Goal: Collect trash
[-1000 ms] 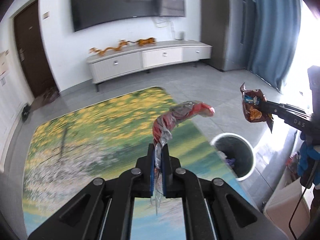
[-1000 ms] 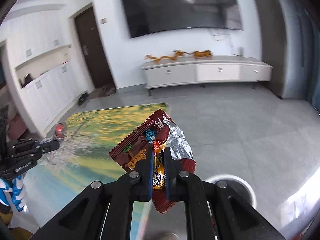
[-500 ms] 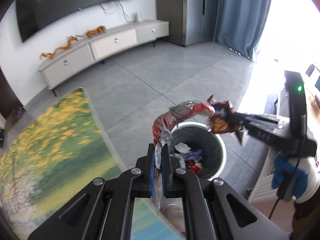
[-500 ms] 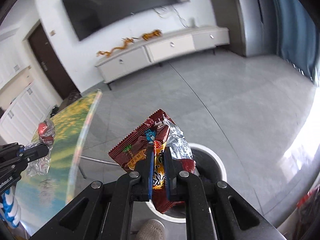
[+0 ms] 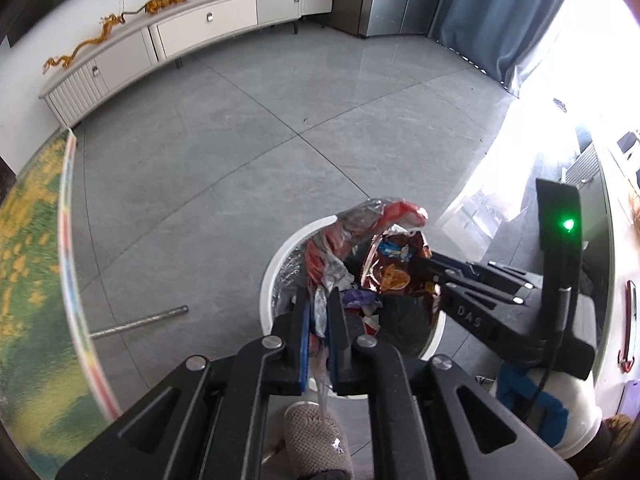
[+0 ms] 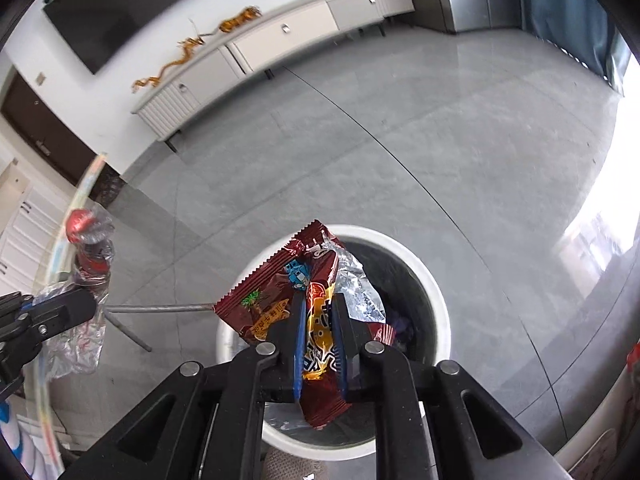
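**Over the bin: both wrappers ready to drop**

Above the white bin (image 5: 272, 280), the left gripper (image 5: 319, 320) fingers, just easing apart, still bracket the crumpled red-silver wrapper (image 5: 332, 248). The right gripper (image 6: 320, 332), likewise loosening, brackets the brown snack packet (image 6: 280, 292). Spread fully, centred over the rim. Only the left view shows trash inside; only the right shows the table (image 6: 52, 264) edge.

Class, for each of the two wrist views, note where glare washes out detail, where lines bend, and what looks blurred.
Left wrist view: sunlight burns out the floor at right beside the curtain; the cabinet curves, the table edge is smeared. Right wrist view: glare whitens the right edge; the table edge streaks with motion, while the wrapper over the bin stays sharp.
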A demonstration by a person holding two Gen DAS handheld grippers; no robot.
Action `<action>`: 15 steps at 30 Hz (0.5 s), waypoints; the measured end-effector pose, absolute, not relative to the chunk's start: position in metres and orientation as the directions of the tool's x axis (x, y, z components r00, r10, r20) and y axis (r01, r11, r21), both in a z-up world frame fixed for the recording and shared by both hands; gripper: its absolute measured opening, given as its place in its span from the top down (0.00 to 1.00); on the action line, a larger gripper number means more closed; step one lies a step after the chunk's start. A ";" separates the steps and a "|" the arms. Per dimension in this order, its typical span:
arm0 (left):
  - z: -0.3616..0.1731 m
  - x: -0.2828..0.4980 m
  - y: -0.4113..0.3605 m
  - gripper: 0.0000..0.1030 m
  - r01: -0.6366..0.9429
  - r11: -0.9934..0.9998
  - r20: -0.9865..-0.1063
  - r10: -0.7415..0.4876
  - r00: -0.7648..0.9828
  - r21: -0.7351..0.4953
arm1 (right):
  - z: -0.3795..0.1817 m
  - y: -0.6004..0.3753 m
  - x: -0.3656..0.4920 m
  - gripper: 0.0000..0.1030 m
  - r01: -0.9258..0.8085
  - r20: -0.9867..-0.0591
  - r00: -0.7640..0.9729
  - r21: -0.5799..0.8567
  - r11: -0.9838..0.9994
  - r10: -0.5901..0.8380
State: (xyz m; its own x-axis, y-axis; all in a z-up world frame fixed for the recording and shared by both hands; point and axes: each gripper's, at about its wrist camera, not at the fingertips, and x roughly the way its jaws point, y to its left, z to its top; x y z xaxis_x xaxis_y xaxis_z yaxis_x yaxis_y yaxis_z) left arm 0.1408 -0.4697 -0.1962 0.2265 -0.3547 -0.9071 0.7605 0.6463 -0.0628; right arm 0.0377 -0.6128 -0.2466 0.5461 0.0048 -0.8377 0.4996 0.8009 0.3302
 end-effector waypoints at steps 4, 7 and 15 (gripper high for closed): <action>-0.209 0.144 -0.477 0.88 0.751 0.654 -0.914 -0.351 0.202 -0.085 | -0.259 -0.617 0.036 0.73 0.526 -0.851 0.526 0.323 0.787 -0.002; -0.214 0.145 -0.478 0.71 0.744 0.662 -0.915 -0.354 0.196 -0.096 | -0.262 -0.616 0.032 0.62 0.540 -0.858 0.513 0.308 0.783 -0.017; -0.206 0.146 -0.467 0.69 0.734 0.661 -0.897 -0.407 0.172 -0.159 | -0.239 -0.611 0.024 0.57 0.575 -0.855 0.510 0.253 0.778 -0.099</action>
